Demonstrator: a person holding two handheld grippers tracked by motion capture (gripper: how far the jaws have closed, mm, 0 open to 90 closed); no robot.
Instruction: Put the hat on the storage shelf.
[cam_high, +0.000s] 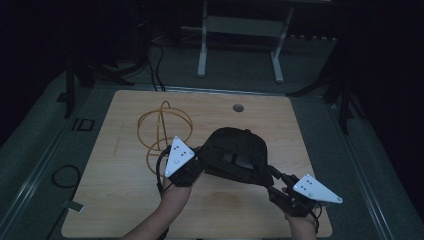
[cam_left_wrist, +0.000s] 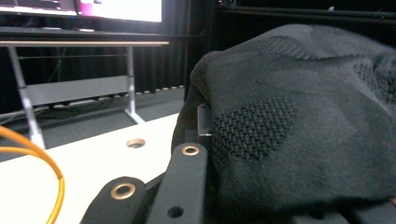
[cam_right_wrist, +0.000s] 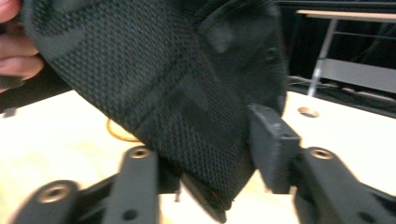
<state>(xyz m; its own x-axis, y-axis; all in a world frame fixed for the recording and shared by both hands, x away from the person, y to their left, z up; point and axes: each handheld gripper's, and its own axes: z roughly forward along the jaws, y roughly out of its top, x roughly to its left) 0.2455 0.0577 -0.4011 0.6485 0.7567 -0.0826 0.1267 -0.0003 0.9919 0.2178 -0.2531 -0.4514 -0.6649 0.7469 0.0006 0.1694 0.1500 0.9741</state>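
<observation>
One black cap (cam_high: 235, 150), one yellow wire frame (cam_high: 162, 131)

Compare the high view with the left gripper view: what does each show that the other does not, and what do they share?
High view alone: both hand-held grippers, the left hand-held gripper and the right hand-held gripper, holding the black cap from opposite sides, and the whole yellow wire-frame sphere.
Left gripper view alone: the cap's mesh panels close up, and a lit monitor.
Both: the cap, the wooden table with its round hole, a metal-legged desk.
</observation>
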